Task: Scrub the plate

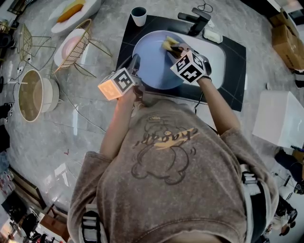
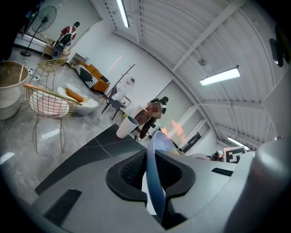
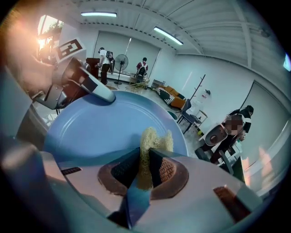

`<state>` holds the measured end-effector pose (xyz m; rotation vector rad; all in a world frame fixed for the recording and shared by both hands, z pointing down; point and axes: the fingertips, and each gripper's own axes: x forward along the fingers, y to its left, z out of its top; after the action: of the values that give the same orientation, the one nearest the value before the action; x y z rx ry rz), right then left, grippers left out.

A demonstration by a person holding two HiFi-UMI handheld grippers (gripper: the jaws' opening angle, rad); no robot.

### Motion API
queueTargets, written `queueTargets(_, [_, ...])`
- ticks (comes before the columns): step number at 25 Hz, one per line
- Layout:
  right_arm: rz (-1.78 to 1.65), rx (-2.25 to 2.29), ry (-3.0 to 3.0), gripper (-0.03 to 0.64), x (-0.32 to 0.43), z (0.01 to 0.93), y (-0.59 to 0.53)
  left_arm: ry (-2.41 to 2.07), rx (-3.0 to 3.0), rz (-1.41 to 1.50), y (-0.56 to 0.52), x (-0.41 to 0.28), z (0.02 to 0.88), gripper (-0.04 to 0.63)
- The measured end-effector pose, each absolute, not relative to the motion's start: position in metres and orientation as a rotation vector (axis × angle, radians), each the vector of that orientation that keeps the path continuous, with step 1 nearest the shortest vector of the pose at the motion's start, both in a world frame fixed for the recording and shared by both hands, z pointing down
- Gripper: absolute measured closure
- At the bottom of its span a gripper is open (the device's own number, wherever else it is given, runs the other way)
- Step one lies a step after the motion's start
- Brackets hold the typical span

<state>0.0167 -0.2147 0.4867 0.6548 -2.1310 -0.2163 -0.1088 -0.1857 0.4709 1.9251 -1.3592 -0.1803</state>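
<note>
A pale blue plate [image 1: 154,61] is held tilted over the sink [image 1: 216,57]. My left gripper [image 1: 135,76] is shut on the plate's near left rim; in the left gripper view the rim [image 2: 154,182] runs edge-on between the jaws. My right gripper [image 1: 173,47] is shut on a yellow sponge [image 1: 168,44], which presses on the plate's upper right face. The right gripper view shows the sponge [image 3: 152,143] pinched between the pads against the blue plate [image 3: 100,127], with the left gripper [image 3: 79,84] at the plate's far rim.
A black mat [image 1: 237,52] surrounds the sink, with a black faucet [image 1: 198,20] and a white cup [image 1: 138,16] behind it. To the left stand a gold wire rack [image 1: 78,45] with a pink plate, a wooden-rimmed bowl [image 1: 32,95], and a dish of food [image 1: 71,10]. A white box [image 1: 280,118] sits at right.
</note>
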Motion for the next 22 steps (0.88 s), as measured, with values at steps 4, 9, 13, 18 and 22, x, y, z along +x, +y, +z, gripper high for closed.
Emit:
queueTargets(4, [-0.204, 0.634, -2.104, 0.560, 0.022, 0.494, -0.205, -1.381, 1.915, -0.189, -0.187, -0.115, 0.470, 0.554])
queueTargets(9, [-0.167, 0.584, -2.097, 0.560, 0.026, 0.504, -0.188, -1.418, 1.875, -0.204, -0.188, -0.124, 0.474, 0.552])
queueTargets(13, [-0.138, 0.524, -2.105, 0.560, 0.023, 0.512, -0.167, -1.429, 1.862, -0.229, -0.192, -0.131, 0.476, 0.552])
queueTargets(18, [-0.099, 0.454, -2.131, 0.560, 0.011, 0.517, -0.140, -1.446, 1.836, -0.244, -0.197, -0.137, 0.478, 0.552])
queueTargets(22, [-0.086, 0.394, -2.165, 0.560, -0.006, 0.519, -0.122, -1.453, 1.821, -0.247, -0.199, -0.137, 0.481, 0.552])
